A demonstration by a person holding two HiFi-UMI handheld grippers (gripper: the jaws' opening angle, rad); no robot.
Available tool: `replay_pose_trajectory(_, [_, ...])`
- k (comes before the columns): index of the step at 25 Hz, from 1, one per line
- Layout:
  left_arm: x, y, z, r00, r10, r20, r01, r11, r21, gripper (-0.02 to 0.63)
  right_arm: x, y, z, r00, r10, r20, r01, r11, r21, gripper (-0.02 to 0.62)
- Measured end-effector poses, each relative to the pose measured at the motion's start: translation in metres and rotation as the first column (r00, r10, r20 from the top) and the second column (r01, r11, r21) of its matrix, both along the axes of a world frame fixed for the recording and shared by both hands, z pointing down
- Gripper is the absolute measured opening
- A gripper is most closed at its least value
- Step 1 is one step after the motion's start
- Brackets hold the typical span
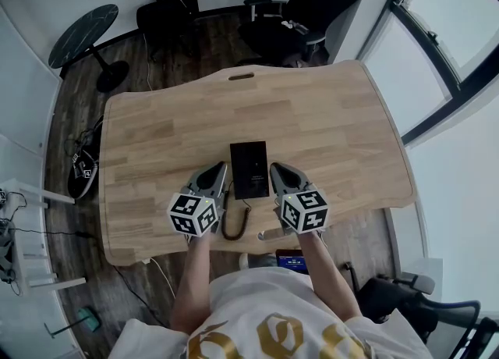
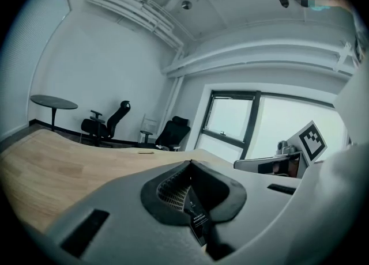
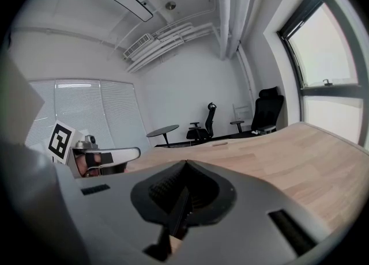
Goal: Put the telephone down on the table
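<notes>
A black telephone (image 1: 249,168) lies flat on the wooden table (image 1: 327,131), near the front edge. Its dark coiled cord (image 1: 232,225) curls toward me. My left gripper (image 1: 219,168) rests just left of the phone, its jaws shut with nothing between them. My right gripper (image 1: 276,168) sits just right of the phone, also shut and empty. In the left gripper view the left gripper (image 2: 190,163) has its jaws meeting at a point, and the right gripper's (image 2: 275,163) side shows beyond. In the right gripper view the right gripper (image 3: 185,163) is likewise shut. Neither gripper view shows the phone.
Black office chairs (image 1: 300,14) stand beyond the far edge of the table, and a round black side table (image 1: 83,34) at the far left. Windows (image 1: 452,45) run along the right. Cables and a device (image 1: 83,168) lie on the floor at left.
</notes>
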State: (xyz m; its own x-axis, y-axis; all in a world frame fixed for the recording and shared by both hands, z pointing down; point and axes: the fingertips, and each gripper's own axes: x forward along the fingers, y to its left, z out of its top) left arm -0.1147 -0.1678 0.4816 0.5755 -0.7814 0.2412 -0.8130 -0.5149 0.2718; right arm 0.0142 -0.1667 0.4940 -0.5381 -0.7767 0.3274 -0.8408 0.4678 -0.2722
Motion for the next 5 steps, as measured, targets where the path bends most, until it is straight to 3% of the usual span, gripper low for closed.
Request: replay_pose_trajectory(5, [0.0008, -0.001, 0.0052, 1.0, 0.003, 0.003, -0.003, 1.0, -0.012, 0.009, -0.0004, -0.002, 0.0016, 1.0, -0.003, 0.002, 0.003, 1.0, -0.002, 0.011])
